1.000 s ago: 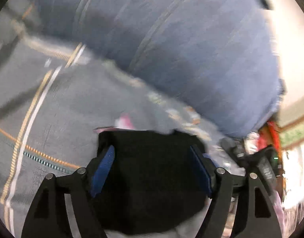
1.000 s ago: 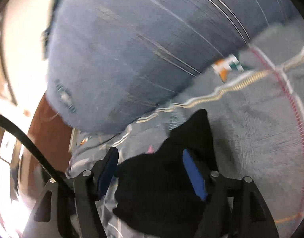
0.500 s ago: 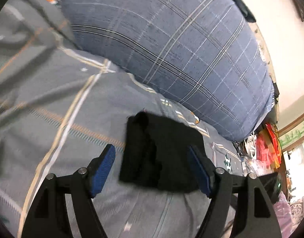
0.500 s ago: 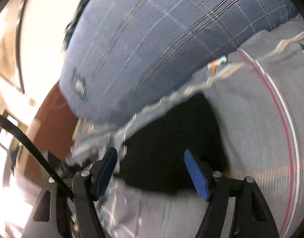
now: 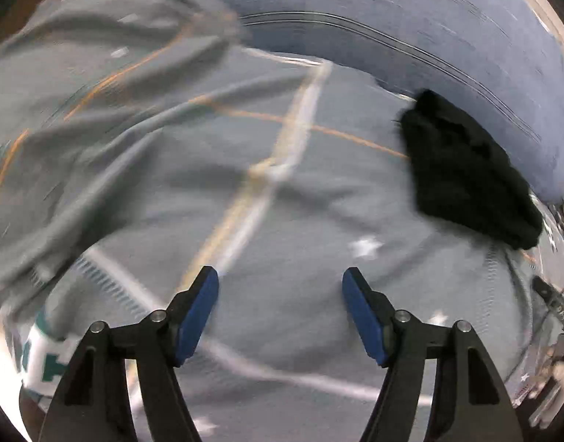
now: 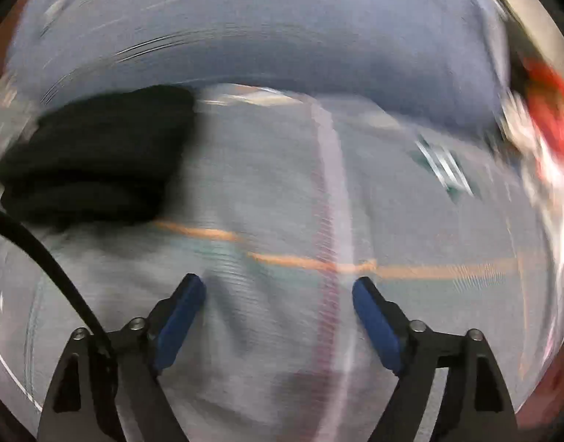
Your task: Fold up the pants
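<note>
Both grippers point down at a grey bedspread, and neither has anything in its grasp. Left gripper sits at the bottom centre of the left wrist view, its blue pads spread apart and drawing slightly together, with only bare bedspread showing between them. Right gripper fills the bottom centre of the right wrist view, its blue pads wide and still parting, again with nothing but the grey cloth between them. A black cable curves up from the lower left of that view past the left finger.

Beyond the fingers, the bedspread carries pale and orange stripes that cross near the middle of each frame; a white patch with teal lettering lies at the lower left of the left wrist view. Much of both frames is smeared by motion.

Farther out, the pants, black and folded into a compact bundle, lie on the bedspread at the right of the left wrist view, well apart from that gripper. In the right wrist view the same bundle sits at the left of the frame, also clear of the fingers.

Behind it, touching its far edge, a large blue plaid pillow spans the top of both views. Blurred red clutter shows at the right edge.
</note>
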`<control>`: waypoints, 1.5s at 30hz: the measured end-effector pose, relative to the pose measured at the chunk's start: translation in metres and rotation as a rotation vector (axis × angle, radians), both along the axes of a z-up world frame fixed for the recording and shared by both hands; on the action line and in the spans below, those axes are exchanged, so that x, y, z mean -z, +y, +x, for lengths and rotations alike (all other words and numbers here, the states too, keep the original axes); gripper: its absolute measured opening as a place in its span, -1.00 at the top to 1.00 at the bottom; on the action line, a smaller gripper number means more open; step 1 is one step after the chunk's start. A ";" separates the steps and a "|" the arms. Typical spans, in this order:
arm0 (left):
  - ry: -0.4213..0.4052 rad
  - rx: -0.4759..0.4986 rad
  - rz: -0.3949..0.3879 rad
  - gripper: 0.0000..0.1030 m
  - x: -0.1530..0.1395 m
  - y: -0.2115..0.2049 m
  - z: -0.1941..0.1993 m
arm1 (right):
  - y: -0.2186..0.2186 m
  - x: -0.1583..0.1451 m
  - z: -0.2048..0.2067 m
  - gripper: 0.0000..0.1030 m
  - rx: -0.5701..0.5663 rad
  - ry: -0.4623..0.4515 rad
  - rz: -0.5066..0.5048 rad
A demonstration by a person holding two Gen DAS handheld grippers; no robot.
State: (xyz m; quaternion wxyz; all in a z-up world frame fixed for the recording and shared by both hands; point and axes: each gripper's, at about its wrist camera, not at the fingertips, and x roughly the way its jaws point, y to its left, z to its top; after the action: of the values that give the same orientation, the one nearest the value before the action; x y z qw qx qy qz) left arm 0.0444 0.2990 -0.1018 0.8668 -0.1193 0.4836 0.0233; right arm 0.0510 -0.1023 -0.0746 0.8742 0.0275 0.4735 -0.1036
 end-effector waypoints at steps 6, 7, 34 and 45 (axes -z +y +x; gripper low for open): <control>-0.003 -0.225 -0.031 -0.35 -0.003 0.079 -0.039 | -0.104 -0.017 -0.045 -0.55 0.386 0.003 0.028; -0.017 -0.254 -0.049 -0.35 -0.011 0.085 -0.047 | -0.109 -0.025 -0.055 -0.53 0.394 -0.032 0.084; -0.461 0.082 0.096 -1.00 -0.137 -0.118 -0.139 | 0.087 -0.071 -0.131 -0.79 -0.101 -0.305 0.204; -0.379 0.156 0.108 -1.00 -0.111 -0.136 -0.145 | 0.091 -0.053 -0.126 -0.82 -0.103 -0.243 0.160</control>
State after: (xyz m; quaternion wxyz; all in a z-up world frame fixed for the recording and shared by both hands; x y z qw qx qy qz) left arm -0.1005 0.1635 0.0088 0.9465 -0.0372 0.3179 -0.0411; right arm -0.0753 -0.0110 -0.0213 0.9242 0.0852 0.3719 -0.0165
